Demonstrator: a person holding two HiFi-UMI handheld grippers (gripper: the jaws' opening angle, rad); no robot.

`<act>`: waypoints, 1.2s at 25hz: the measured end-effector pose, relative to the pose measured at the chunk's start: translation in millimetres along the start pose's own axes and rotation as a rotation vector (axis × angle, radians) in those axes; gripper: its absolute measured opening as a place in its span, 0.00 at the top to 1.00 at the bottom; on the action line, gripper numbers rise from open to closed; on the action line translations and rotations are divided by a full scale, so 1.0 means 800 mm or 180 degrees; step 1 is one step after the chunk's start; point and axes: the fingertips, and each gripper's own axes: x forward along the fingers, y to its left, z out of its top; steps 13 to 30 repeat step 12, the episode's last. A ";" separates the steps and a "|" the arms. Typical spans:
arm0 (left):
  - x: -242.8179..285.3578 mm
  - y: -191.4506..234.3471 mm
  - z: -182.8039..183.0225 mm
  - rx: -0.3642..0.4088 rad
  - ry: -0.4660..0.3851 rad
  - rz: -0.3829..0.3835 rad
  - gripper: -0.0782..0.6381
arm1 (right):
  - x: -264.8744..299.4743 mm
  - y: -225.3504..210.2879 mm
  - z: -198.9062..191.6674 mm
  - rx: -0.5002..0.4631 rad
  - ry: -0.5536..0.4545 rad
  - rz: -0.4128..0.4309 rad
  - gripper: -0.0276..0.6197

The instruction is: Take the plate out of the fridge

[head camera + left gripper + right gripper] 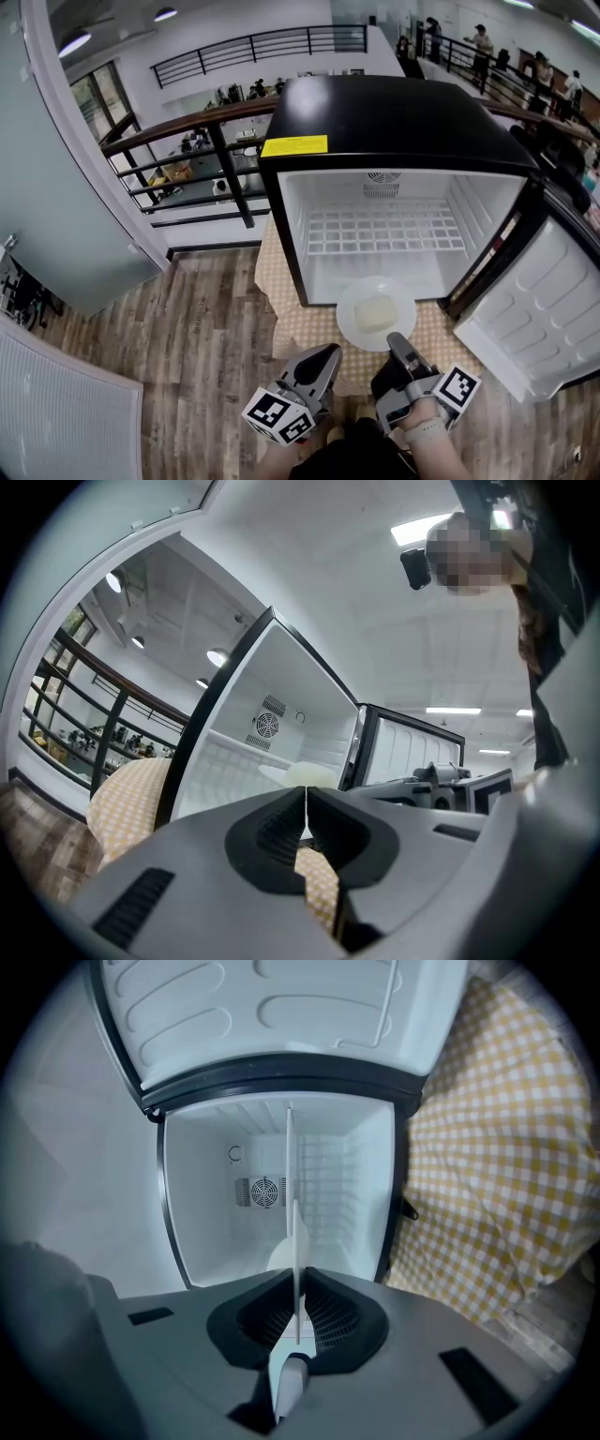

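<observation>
Plate [350, 298] with pale block [376, 313] at fridge [394, 122] mouth, right tool [397, 340] gripping rim.

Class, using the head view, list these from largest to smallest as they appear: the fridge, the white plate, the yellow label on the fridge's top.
1. fridge
2. white plate
3. yellow label, clearly the smallest

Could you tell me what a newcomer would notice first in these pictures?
The black mini fridge stands wide open on a yellow checked cloth. At its front edge a white plate carrying a pale block is gripped by the rim in the right tongs; the left tongs are shut and empty beside them.
</observation>
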 end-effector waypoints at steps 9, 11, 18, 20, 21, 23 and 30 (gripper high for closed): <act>-0.003 -0.010 -0.001 0.0017 0.0004 -0.0016 0.88 | -0.014 -0.003 -0.002 0.0032 -0.0008 0.0017 0.88; -0.002 -0.014 -0.001 0.0018 0.0002 -0.0027 0.88 | -0.017 -0.004 0.000 0.0026 -0.0012 0.0022 0.88; -0.002 -0.016 -0.002 0.0019 0.0002 -0.0031 0.88 | -0.019 -0.004 0.000 0.0024 -0.0013 0.0024 0.88; -0.002 -0.016 -0.002 0.0019 0.0002 -0.0031 0.88 | -0.019 -0.004 0.000 0.0024 -0.0013 0.0024 0.88; -0.002 -0.016 -0.002 0.0019 0.0002 -0.0031 0.88 | -0.019 -0.004 0.000 0.0024 -0.0013 0.0024 0.88; -0.002 -0.016 -0.002 0.0019 0.0002 -0.0031 0.88 | -0.019 -0.004 0.000 0.0024 -0.0013 0.0024 0.88; -0.002 -0.016 -0.002 0.0019 0.0002 -0.0031 0.88 | -0.019 -0.004 0.000 0.0024 -0.0013 0.0024 0.88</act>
